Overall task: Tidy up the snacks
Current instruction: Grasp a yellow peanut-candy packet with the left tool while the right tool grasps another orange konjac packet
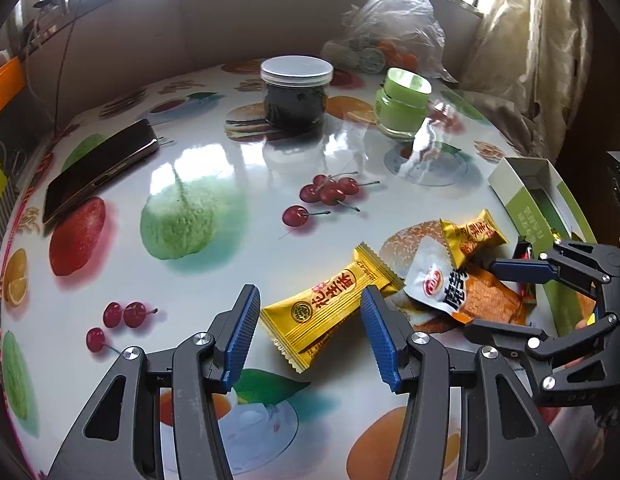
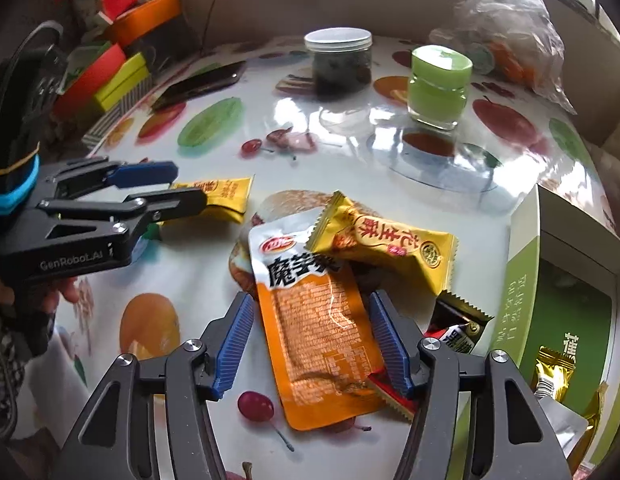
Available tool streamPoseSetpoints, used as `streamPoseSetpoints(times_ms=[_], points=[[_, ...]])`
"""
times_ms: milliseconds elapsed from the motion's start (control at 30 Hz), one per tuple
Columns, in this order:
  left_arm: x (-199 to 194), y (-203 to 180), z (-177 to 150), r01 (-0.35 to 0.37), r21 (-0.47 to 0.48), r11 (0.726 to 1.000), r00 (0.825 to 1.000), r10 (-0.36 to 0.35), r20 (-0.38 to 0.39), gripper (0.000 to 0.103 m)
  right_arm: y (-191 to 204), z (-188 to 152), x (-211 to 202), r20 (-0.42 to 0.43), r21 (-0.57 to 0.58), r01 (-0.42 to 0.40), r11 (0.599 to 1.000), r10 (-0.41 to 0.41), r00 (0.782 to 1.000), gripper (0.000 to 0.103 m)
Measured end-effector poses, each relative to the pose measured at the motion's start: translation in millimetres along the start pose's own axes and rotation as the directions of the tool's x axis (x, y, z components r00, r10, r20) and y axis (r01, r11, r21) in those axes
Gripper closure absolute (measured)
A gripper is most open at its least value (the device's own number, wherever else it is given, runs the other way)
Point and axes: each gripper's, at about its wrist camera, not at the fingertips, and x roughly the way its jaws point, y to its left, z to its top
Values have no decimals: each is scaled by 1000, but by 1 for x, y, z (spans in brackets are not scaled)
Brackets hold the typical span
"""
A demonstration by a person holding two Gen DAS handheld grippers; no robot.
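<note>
**Inspector:** Snacks first. Where do they lie?

**Assistant:** Loose on the fruit-print tablecloth [image 1: 197, 168]. A yellow peanut-crisp packet [image 1: 330, 304] lies between the fingers of the left gripper [image 1: 307, 336]; its fingers stand apart, and I see no pad pressing the wrapper. An orange konjac pouch [image 2: 318, 320] lies between the fingers of the right gripper [image 2: 312, 340], which also stand apart and clear of it on both sides.

**Inspector:** Held, then?

**Assistant:** No. Both packets rest flat on the cloth. Each gripper straddles one, in my judgement lined up for a pick.

**Inspector:** Destination?

**Assistant:** Likely the green-and-white box [image 2: 522, 280] at the right edge. A gold packet [image 2: 550, 368] and a silver one already sit inside it, which suggests sorting is under way.

**Inspector:** Remaining stock?

**Assistant:** A second yellow packet [image 2: 390, 244] overlaps the pouch's upper corner, and a dark-wrapped bar [image 2: 458, 324] lies just beside the box. A red wrapper edge shows beneath the pouch.

**Inspector:** Risks?

**Assistant:** The overlap may drag the upper packet along. The dark jar [image 1: 295, 92], the green jar [image 1: 402, 100] and the phone [image 1: 97, 168] stand well apart.
</note>
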Motion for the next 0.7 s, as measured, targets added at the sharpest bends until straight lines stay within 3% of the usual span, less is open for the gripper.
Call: streamPoseSetpoints(times_ms=[300,700], points=[[8,-11,1,-28,91,995,999,30,-23,49,12,0,5,3,-47,100,994,-100,995,42],[14,-5,-2,-7,50,999,999,9,-35,49,8,-1,3,24,3,120,993,-120,993,49]])
